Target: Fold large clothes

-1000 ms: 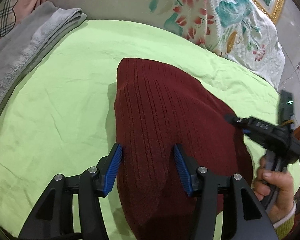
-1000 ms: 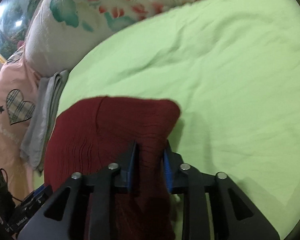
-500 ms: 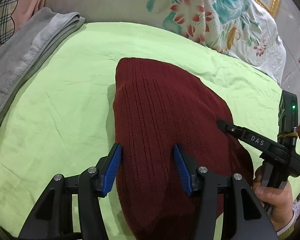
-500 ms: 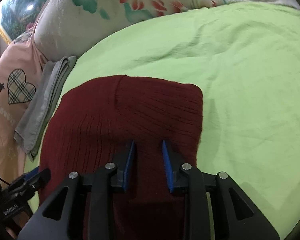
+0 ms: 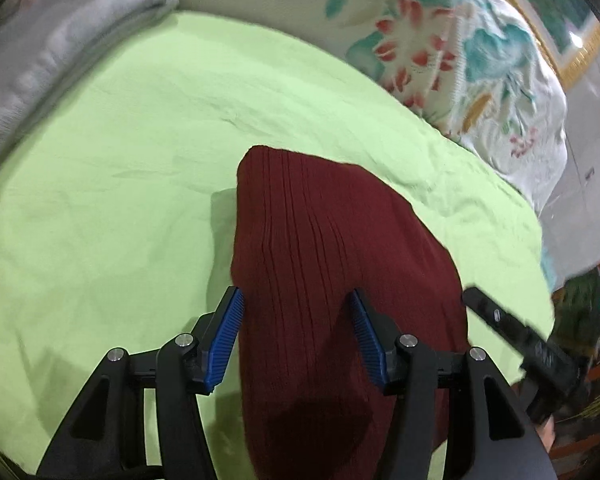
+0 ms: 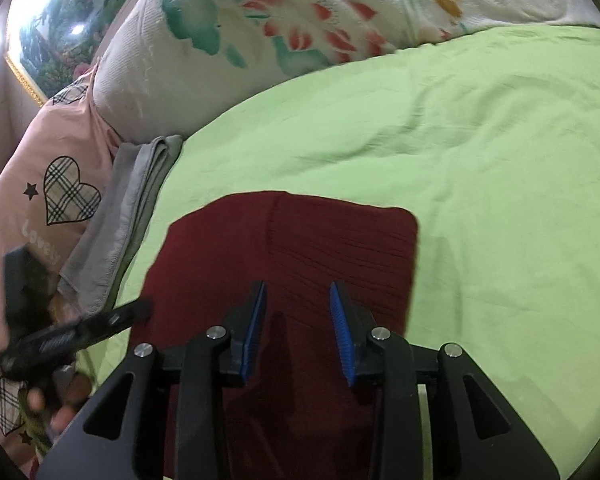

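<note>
A dark red ribbed knit garment (image 5: 332, 280) lies folded flat on the light green bed sheet (image 5: 120, 200); it also shows in the right wrist view (image 6: 300, 248). My left gripper (image 5: 296, 332) is open above its near left part, holding nothing. My right gripper (image 6: 298, 328) is open above its near edge, holding nothing. The right gripper shows in the left wrist view (image 5: 512, 336) at the garment's right side. The left gripper shows blurred in the right wrist view (image 6: 80, 328) at its left side.
A folded grey towel (image 5: 40, 60) lies at the sheet's far left (image 6: 128, 216). A floral quilt (image 5: 440, 40) is piled along the back. A pink pillow with plaid hearts (image 6: 48, 184) sits beyond the towel. Green sheet spreads right of the garment (image 6: 500, 200).
My right gripper has opened, let go of the garment and pulled back. The garment now lies flat. My left gripper stayed open and drew back a little.
</note>
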Action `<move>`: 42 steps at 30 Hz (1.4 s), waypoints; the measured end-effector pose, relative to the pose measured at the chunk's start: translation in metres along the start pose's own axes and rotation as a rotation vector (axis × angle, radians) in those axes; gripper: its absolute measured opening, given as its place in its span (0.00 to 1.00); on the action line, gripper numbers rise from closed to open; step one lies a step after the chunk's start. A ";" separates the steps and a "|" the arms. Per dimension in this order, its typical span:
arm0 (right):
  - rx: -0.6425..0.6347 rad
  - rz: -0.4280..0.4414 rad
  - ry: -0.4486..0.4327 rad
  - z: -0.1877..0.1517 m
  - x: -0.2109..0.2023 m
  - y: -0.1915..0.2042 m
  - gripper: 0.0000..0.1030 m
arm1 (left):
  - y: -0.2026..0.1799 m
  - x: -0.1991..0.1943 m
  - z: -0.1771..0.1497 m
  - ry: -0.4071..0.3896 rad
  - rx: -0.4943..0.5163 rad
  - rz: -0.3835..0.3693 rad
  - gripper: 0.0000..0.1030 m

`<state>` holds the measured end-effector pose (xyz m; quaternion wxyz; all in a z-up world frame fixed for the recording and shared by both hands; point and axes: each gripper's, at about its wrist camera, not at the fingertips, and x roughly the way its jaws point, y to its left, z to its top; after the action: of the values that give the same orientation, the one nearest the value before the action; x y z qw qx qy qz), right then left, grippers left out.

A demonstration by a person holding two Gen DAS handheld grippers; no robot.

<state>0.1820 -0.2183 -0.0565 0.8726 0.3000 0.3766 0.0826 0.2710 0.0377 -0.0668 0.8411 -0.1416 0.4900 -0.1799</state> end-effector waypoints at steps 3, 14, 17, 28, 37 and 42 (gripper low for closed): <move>-0.023 0.041 0.006 0.002 0.007 0.008 0.33 | 0.009 0.016 0.018 0.007 -0.049 -0.004 0.60; 0.034 0.041 0.029 -0.011 0.029 -0.017 0.33 | -0.027 0.022 0.015 -0.077 0.127 0.069 0.37; 0.029 0.031 0.036 -0.009 0.027 -0.015 0.33 | -0.011 0.021 0.015 -0.057 0.061 0.040 0.41; -0.015 0.078 0.001 -0.057 -0.036 0.003 0.33 | -0.032 -0.081 -0.090 -0.175 0.158 -0.128 0.40; -0.025 -0.004 0.092 -0.082 -0.020 -0.009 0.32 | -0.032 -0.048 -0.131 -0.099 0.171 -0.050 0.31; -0.033 -0.002 0.081 -0.084 -0.035 -0.001 0.33 | -0.034 -0.061 -0.135 -0.103 0.160 -0.007 0.36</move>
<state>0.0982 -0.1936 -0.0806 0.8614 0.2816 0.4106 0.1004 0.1192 0.0259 -0.0701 0.8732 -0.0850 0.4296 -0.2140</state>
